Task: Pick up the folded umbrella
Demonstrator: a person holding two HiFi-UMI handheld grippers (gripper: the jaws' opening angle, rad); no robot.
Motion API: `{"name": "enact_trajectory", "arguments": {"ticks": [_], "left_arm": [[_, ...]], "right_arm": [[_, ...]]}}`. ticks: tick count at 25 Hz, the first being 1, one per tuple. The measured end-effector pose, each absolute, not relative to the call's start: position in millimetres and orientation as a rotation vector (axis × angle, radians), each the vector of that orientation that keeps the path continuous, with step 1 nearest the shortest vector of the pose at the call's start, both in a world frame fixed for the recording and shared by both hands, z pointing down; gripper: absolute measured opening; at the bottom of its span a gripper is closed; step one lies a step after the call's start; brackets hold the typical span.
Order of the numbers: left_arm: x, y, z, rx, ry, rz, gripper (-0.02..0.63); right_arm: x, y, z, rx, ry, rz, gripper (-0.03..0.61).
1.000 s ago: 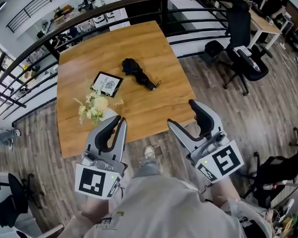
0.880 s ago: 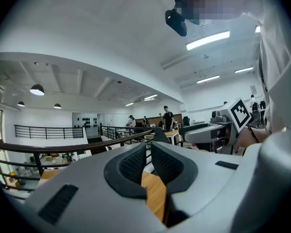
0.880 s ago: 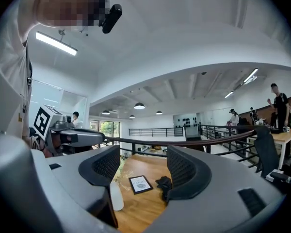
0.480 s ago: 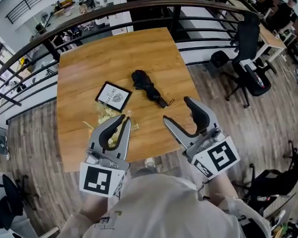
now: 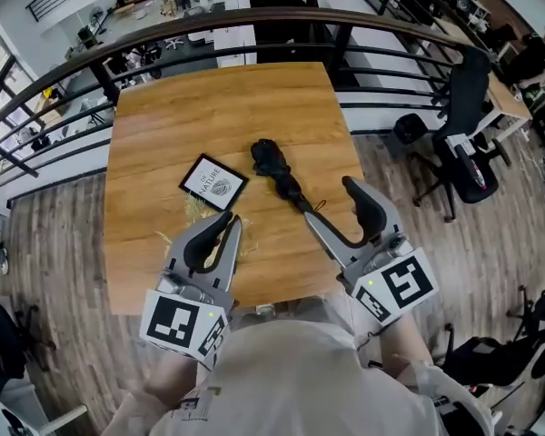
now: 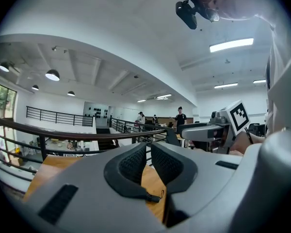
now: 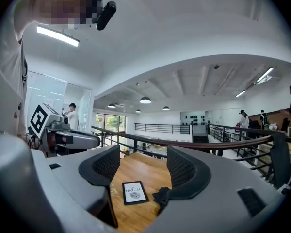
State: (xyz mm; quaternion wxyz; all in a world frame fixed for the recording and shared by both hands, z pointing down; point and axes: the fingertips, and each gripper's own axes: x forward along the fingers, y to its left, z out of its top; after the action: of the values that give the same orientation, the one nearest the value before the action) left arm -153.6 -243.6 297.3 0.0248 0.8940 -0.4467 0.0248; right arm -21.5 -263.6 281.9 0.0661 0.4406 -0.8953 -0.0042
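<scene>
The folded black umbrella [image 5: 277,173] lies slantwise on the middle of the wooden table [image 5: 163,125], its strap end toward me. My right gripper [image 5: 331,204] is open and hovers over the near right part of the table, its left fingertip just beside the umbrella's strap end; nothing is between its jaws. In the right gripper view the umbrella [image 7: 161,196] shows low, partly hidden by the right jaw of my right gripper [image 7: 143,152]. My left gripper [image 5: 228,222] hovers over the near left of the table, its jaws almost together and empty [image 6: 148,147].
A black-framed card [image 5: 213,182] [image 7: 134,192] lies left of the umbrella. Dried flowers [image 5: 196,209] lie under the left gripper. A dark railing [image 5: 254,21] curves behind the table. Office chairs [image 5: 463,148] stand at the right on the wood floor.
Both grippers have moved forward from beyond the table's near edge to over its surface, closer to the umbrella. The jaws have kept the same spread.
</scene>
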Motion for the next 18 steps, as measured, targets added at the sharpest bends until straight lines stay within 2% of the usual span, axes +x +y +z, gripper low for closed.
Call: {"name": "enact_trajectory", "arguments": {"ticks": [8,18], "left_arm": [[-142.9,-273.0,319.7,2.552,-1.496,0.032,0.041],[-101.5,-312.5,354.6,2.400,-1.596,0.137,0.041]], "right_arm": [[-0.1,-312.3,318.7,1.178,-2.709,0.095,0.316],[16.7,-388.1,374.3,0.966,-2.726,0.270,0.316]]}}
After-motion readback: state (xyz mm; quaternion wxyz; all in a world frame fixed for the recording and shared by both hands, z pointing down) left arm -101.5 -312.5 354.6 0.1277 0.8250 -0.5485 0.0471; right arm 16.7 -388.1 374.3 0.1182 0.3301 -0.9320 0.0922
